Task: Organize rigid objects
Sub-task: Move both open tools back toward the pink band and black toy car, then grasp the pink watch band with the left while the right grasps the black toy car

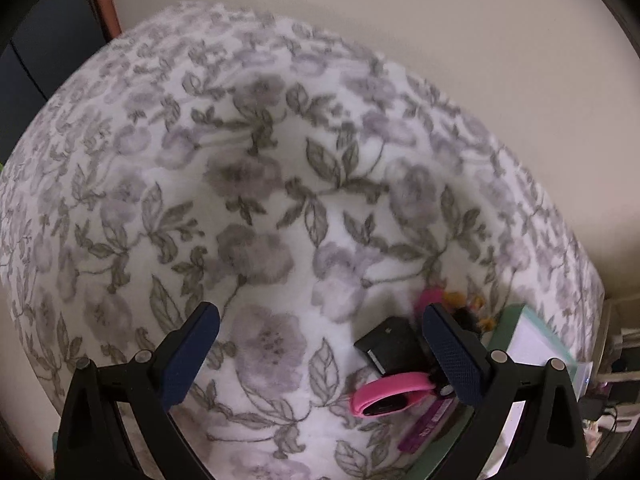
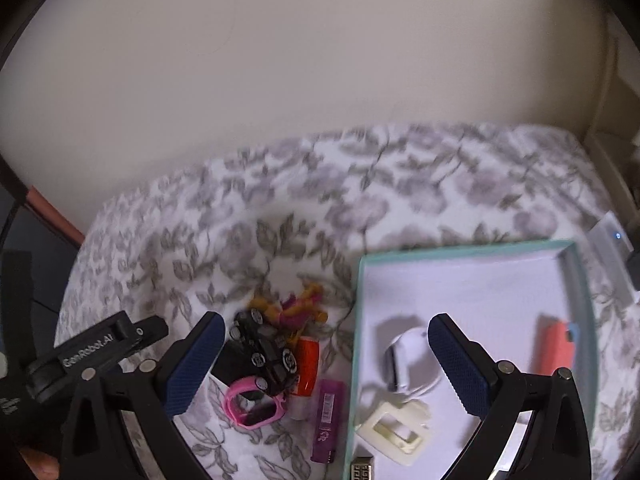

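- Right wrist view: the right gripper [image 2: 326, 332] hangs with its jaws spread wide and nothing between them, over the edge of a teal-rimmed tray [image 2: 582, 280] lying on the floral blanket [image 2: 280, 200].
- Inside the tray, nearest first — a cream square frame piece [image 2: 396, 430], a white rounded object [image 2: 404, 354], and a coral-red case [image 2: 556, 346] by the far side wall.
- Just left of the tray: a purple lighter [image 2: 328, 420], a pink watch [image 2: 254, 402], a black toy car [image 2: 266, 350] and an orange-and-white tube [image 2: 306, 372], crowded together and touching; beyond them a blurred yellow and magenta toy [image 2: 296, 306].
- Left wrist view: the left gripper [image 1: 320, 320] is also wide apart and empty, with a black box [image 1: 390, 344] beside its right finger [image 1: 452, 356].
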